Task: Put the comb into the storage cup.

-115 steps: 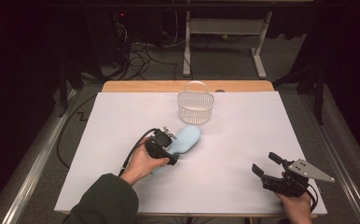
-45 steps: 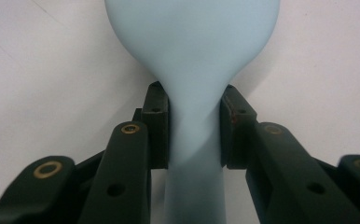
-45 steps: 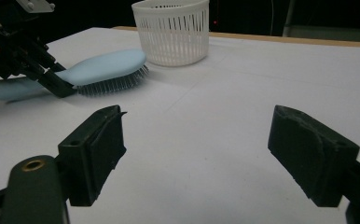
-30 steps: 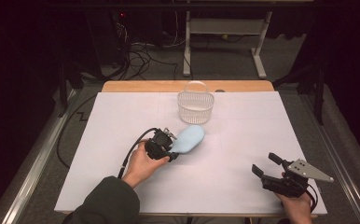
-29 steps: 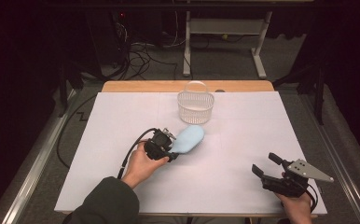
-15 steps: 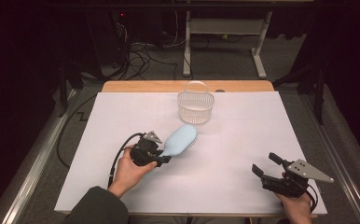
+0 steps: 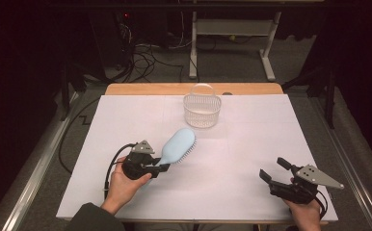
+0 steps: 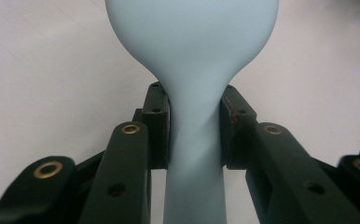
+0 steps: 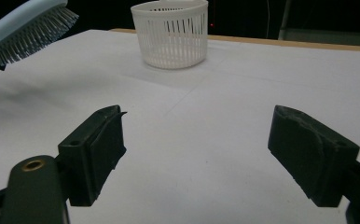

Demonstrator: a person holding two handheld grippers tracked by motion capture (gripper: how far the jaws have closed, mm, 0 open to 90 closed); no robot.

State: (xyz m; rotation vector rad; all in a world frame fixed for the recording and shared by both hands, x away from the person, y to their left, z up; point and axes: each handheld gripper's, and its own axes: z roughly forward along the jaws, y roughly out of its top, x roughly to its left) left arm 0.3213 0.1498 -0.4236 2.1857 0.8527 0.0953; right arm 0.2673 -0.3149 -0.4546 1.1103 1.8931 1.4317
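Gripping a pale blue brush (image 7: 178, 146) by its narrow handle in the left gripper (image 7: 161, 168), head lifted off the desk (image 7: 251, 159) and aiming toward the basket (image 7: 202, 111); likely handling light, stiff, slightly slick; right gripper (image 7: 273, 172) resting spread and empty; sitting on smooth white desk, dark room with cables behind
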